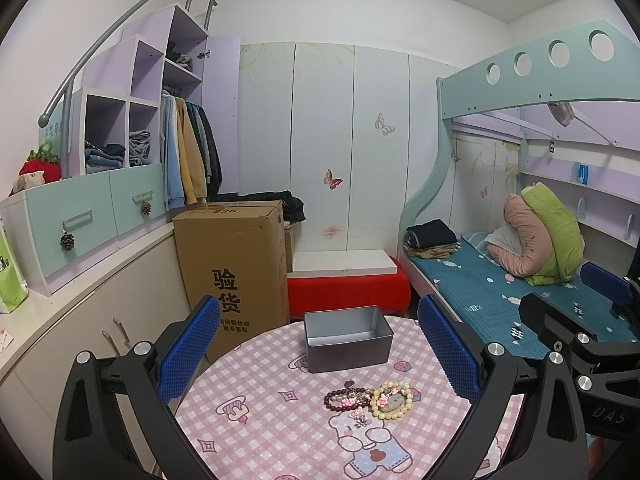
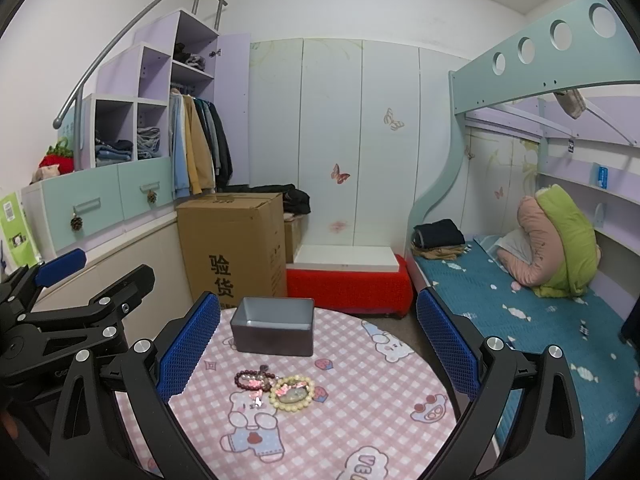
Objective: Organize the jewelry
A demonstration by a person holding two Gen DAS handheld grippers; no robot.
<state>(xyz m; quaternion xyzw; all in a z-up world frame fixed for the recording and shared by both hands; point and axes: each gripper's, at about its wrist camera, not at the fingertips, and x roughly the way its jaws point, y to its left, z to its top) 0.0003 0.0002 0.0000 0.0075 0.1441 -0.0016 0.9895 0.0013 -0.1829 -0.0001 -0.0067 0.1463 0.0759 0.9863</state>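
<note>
- Right now the jewelry sits in a small heap on the round table's pink checked cloth, on the near side of the grey metal tin and a short way apart from it.
- Nearest the tin in that heap lies a dark red bead bracelet; touching it on the right is a cream bead bracelet, which rings a pale stone-like charm; a small pink charm piece lies at the heap's near edge.
- Inside, the tin shows only bare metal, so I judge that nothing has been put away and the sorting is at its very start.
- Both tools hang above the near rim of the table, on the side of the heap away from the tin: the left gripper has its 2 blue pads spread wide with nothing between them, and the right gripper is spread just as wide and equally empty.
- Next, I would expect 1 gripper to dip toward the heap and close on a single bracelet; the cream one looks easiest from the right, since its beads are large and its outer arc lies free.
- Care is needed because the 2 bracelets touch, so a pinch at their meeting point could drag both.
- Beyond the tin stand a cardboard box and a red-covered step.
</note>
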